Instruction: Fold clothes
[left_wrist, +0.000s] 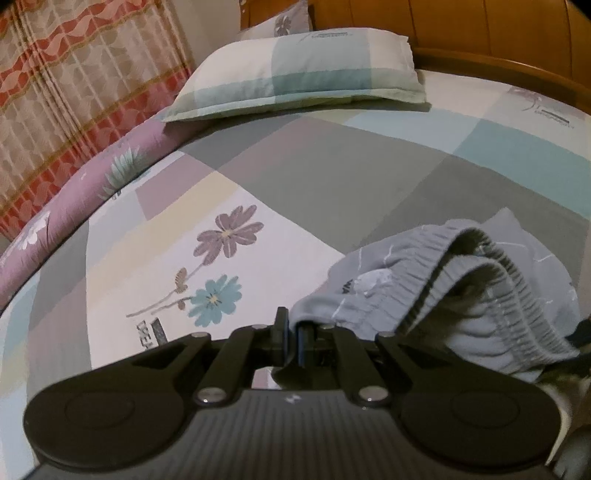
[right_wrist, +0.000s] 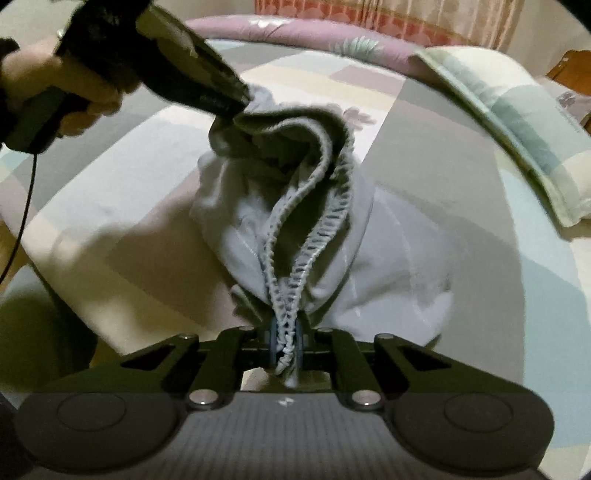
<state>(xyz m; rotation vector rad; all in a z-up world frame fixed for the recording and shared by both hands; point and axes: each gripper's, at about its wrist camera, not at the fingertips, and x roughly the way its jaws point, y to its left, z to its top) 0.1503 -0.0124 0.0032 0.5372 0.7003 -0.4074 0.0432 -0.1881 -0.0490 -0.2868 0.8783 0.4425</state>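
A pair of light grey shorts (left_wrist: 436, 291) with an elastic waistband is held up over the bed between both grippers. My left gripper (left_wrist: 293, 332) is shut on one end of the waistband; it also shows in the right wrist view (right_wrist: 243, 101), coming in from the upper left. My right gripper (right_wrist: 286, 343) is shut on the other end of the ribbed waistband (right_wrist: 314, 206). The waistband hangs slack and open between them, and the rest of the shorts (right_wrist: 388, 266) sags down onto the bed.
The bed sheet (left_wrist: 332, 177) has grey, blue and floral patches. A checked pillow (left_wrist: 303, 70) lies at the head by the wooden headboard (left_wrist: 480, 29). A purple rolled quilt (left_wrist: 74, 199) runs along the far edge by the curtain (left_wrist: 74, 92).
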